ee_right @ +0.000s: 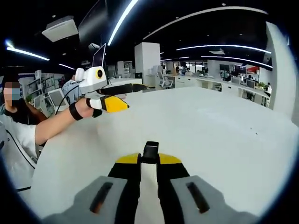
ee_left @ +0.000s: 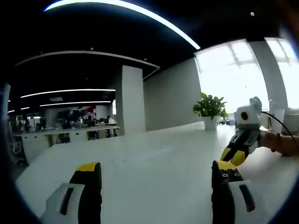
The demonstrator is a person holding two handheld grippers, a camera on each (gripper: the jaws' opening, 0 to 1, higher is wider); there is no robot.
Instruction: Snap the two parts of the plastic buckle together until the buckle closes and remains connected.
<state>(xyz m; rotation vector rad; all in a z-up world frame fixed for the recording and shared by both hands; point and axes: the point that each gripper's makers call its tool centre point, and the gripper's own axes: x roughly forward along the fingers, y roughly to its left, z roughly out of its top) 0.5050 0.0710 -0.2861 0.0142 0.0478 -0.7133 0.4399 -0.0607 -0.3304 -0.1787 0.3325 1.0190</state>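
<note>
The right gripper [ee_right: 149, 161] is closed on 1 black buckle part [ee_right: 150, 151], which sticks up from between the yellow tips with its long axis running straight forward along the jaws, out over the white table [ee_right: 219, 135]. The left gripper [ee_left: 156, 175] stands wide, with bare tabletop showing between its 2 jaws and nothing held. In the right gripper view that left gripper sits up and to the left, raised on the person's arm [ee_right: 51, 123] above the table edge; what shows past its yellow tip is a thin dark strip too blurred to name, so whether it has anything to do with the 2nd part cannot be told. In the left gripper view the right gripper is far off to the right, near a potted plant [ee_left: 210, 108] and a bright window [ee_left: 233, 70], well apart from the left one. The 2nd buckle part cannot be made out on the table in either picture. My guess is that joining depends on finding that mate and lining it up end-on with the held piece, and the right hand, already carrying 1 half, is the one to steer the meeting.
</note>
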